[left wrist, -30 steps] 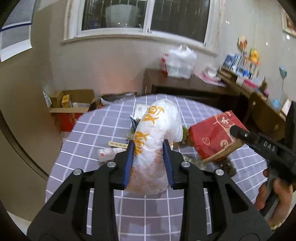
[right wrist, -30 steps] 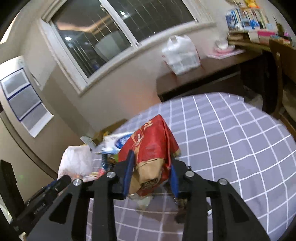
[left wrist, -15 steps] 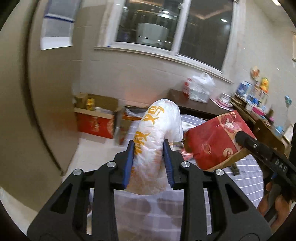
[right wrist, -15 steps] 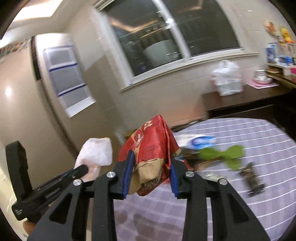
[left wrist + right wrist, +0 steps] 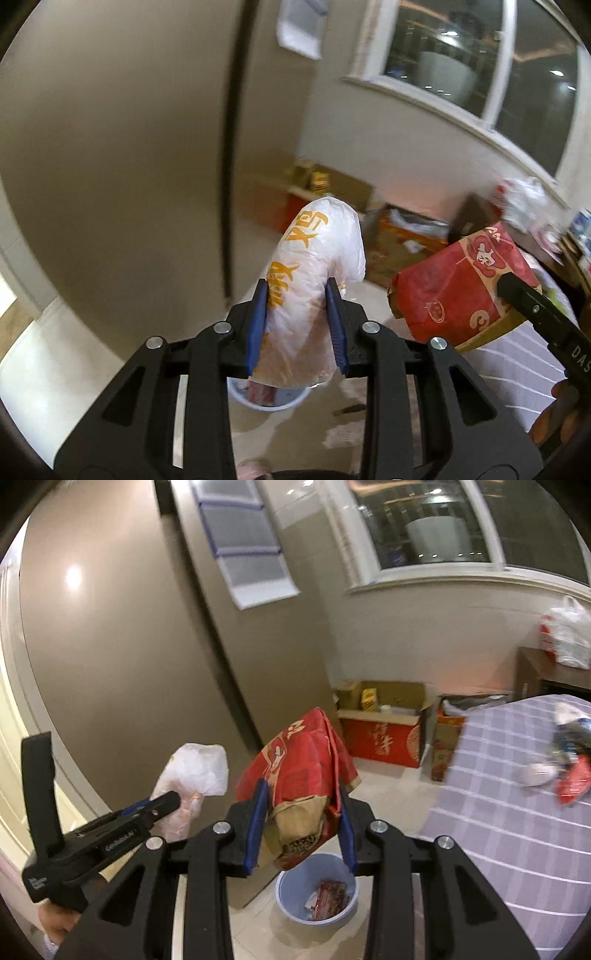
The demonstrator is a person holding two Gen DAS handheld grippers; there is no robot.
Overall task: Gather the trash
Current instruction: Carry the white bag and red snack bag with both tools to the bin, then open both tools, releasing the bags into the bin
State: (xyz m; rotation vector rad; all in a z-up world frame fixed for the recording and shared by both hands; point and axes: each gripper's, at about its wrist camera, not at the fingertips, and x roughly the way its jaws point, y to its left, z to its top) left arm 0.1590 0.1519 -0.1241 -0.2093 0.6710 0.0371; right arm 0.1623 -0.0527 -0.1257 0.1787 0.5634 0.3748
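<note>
My left gripper (image 5: 295, 325) is shut on a crumpled white plastic bag with orange print (image 5: 314, 280), held up in the air. My right gripper (image 5: 301, 819) is shut on a red and brown paper bag (image 5: 299, 771). Both bags hang above a pale blue bin (image 5: 295, 890) on the tiled floor, which holds a red wrapper (image 5: 330, 899). In the left wrist view the red paper bag (image 5: 458, 288) hangs to the right, and the bin (image 5: 266, 400) shows just below the white bag. In the right wrist view the white bag (image 5: 195, 771) and the left gripper (image 5: 162, 805) are at the left.
A round table with a lilac checked cloth (image 5: 509, 812) stands at the right, with several wrappers (image 5: 569, 764) on it. Cardboard boxes (image 5: 384, 723) sit against the far wall under the window. A beige wall (image 5: 110, 166) is close on the left.
Both grippers have swung left off the table with their bags and now hang over the floor. The blue bin has come into view beneath them.
</note>
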